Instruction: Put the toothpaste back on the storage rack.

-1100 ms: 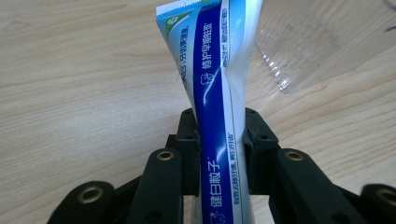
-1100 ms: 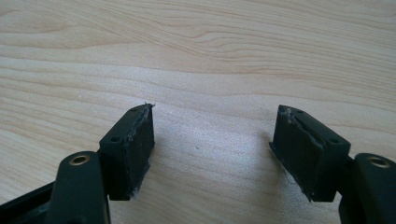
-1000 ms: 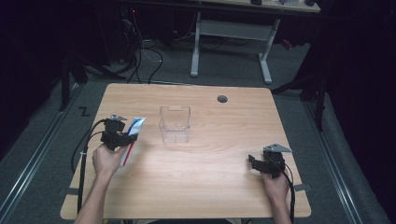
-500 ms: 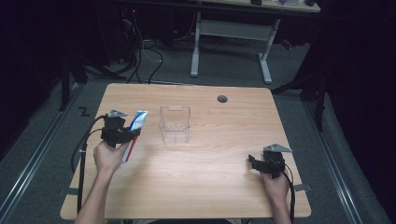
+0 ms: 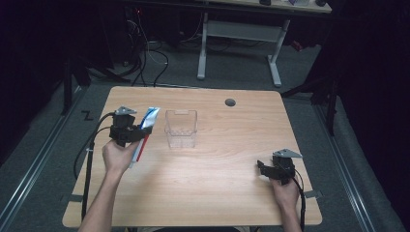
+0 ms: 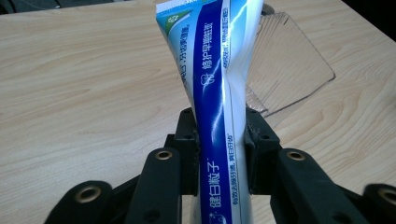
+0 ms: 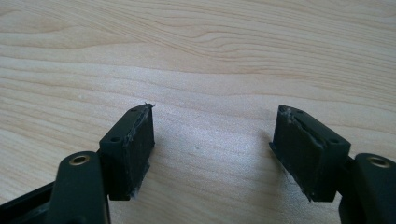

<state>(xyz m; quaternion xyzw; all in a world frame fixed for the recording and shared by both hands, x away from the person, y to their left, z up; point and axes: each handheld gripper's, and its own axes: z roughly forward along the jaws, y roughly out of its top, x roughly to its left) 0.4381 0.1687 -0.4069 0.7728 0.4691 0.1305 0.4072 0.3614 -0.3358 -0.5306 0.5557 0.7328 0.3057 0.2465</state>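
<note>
Now our left gripper point(image 6: 219, 154) pinches the tube point(image 6: 215, 93) beside the bin point(image 5: 181, 128); right fingers point(image 7: 130, 149) spread, idle. We risk it slipping, since the soft tube buckles.

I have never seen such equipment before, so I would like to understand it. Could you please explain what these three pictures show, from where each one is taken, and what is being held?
There is no machine arm here. A person sits at a wooden table and holds a hand-operated grasping tool in each hand.

The high view comes from a fixed camera above the table. The left tool appears at its left, the right tool at its right. The other two pictures come from small cameras mounted on the tools, each looking along its own two black jaws.

A clear plastic container stands on the table. Near the far edge there is a small round dark cap.

The left tool is shut on a blue and white toothpaste tube, held beside the container. The right tool is open, with bare wood between its jaws.
</note>
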